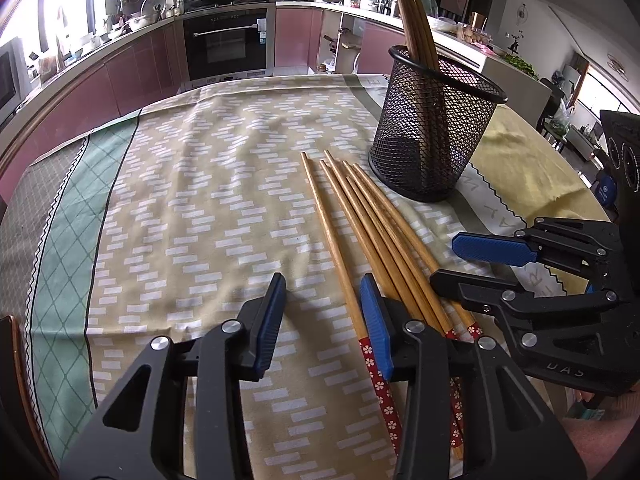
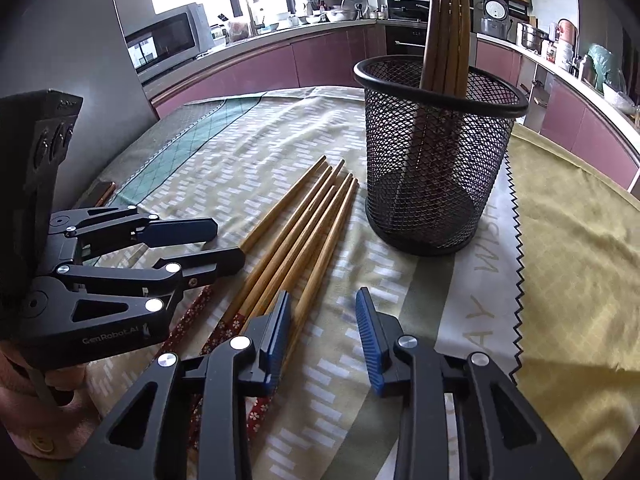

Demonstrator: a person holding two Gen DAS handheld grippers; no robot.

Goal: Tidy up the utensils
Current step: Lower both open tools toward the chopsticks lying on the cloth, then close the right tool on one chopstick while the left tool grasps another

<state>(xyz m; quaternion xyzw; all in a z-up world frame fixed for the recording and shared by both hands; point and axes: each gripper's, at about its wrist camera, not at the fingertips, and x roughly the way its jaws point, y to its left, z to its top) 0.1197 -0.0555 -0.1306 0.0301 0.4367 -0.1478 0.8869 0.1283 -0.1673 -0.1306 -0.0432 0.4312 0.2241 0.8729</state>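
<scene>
While both my grippers' jaws sit part-open, empty, beside the loose chopsticks (image 1: pixel 372 236), I judge: pickup step, next clamp one for the mesh holder (image 1: pixel 432 128).

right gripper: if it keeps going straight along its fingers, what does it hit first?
Probably the tablecloth: the right gripper points steeply down at bare cloth, open and empty. The loose chopsticks lie just beside its left finger, and the mesh holder stands farther on. Depth is uncertain.

Loose chopsticks (image 1: pixel 360 216) lie beside the holder (image 1: pixel 432 128).
</scene>
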